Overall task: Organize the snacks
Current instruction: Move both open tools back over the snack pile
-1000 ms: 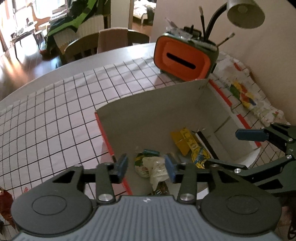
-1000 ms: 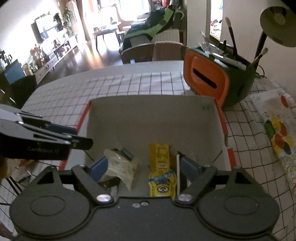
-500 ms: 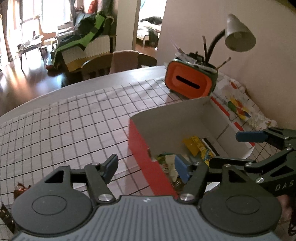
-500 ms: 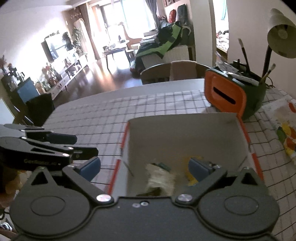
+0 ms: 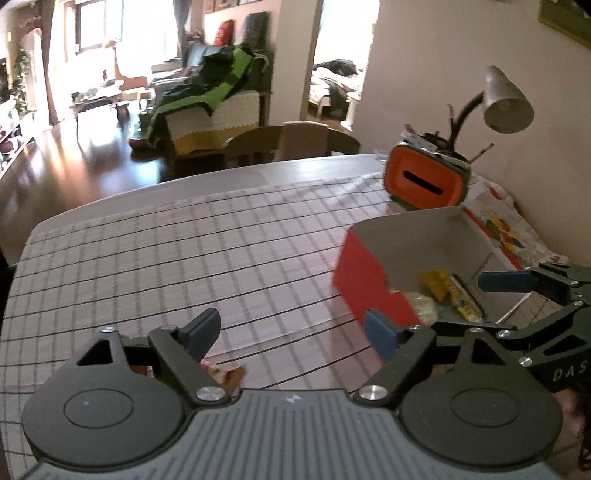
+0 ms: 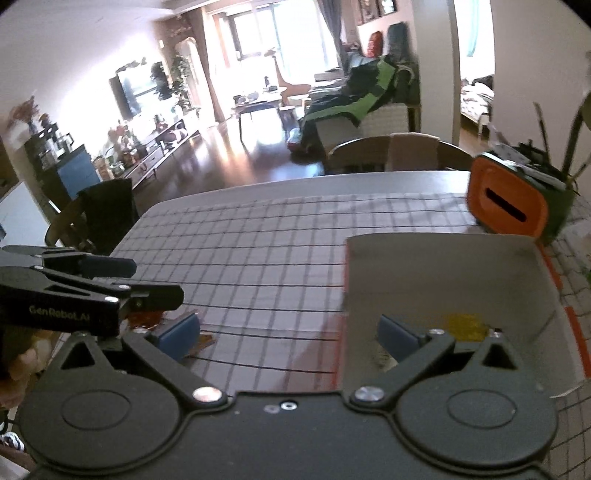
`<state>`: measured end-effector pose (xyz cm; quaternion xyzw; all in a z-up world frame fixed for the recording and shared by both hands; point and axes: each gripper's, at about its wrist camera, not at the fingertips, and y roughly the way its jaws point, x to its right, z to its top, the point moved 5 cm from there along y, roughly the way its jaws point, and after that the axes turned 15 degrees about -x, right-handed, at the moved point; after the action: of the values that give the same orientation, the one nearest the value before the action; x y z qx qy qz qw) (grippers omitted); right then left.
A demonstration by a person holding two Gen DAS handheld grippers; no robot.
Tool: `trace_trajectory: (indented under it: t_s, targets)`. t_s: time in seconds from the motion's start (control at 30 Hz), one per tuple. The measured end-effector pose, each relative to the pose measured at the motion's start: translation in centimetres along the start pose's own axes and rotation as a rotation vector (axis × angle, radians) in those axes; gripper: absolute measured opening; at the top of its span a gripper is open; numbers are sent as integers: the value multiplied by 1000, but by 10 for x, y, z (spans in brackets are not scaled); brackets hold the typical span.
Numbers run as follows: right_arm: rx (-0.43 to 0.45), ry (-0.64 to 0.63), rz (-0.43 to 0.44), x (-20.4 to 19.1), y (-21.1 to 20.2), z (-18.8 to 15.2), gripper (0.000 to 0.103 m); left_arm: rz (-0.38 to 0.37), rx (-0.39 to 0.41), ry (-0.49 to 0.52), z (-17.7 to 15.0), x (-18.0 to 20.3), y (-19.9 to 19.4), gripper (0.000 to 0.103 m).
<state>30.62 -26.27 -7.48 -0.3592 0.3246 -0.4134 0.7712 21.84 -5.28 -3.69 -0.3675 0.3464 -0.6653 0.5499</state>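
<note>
Both claws, left (image 5: 291,330) and right (image 6: 288,334), pulled back spread from the red box (image 5: 364,282) holding yellow snacks (image 5: 448,291).

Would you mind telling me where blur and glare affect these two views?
Left wrist view: the red box and gridded tablecloth smear with motion blur; window glare washes the floor. Right wrist view: blown-out windows, smeared orange holder; both bend at the edges.

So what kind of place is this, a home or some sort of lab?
Most likely a lived-in home: a dining table under a grid-patterned white tablecloth, a sofa draped with a green and black blanket, and a wall-mounted television in the open living room beyond.
</note>
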Motion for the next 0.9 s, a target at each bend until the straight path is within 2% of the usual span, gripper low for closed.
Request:
trace_trajectory:
  t_s: [0.17,0.37,0.53,0.6,0.9]
  targets:
    - [-18,-16,11,-28,16,0,103,46,19,-47,-16,-37,-10,87]
    - [-60,-30,10,-60,38,-4,103,77,-2,-110,-31,-84,-14,87]
    - [-102,-53,32,-87,57,-10,103,133,-37,-174,-46,-127,-7,87]
    - [-138,-100,52,-104,72,-14,103,159,-53,-204,-51,-145,-3,87]
    - [-238,-190,47,-142,116,-29,103,236,-152,-375,-77,-217,22,87]
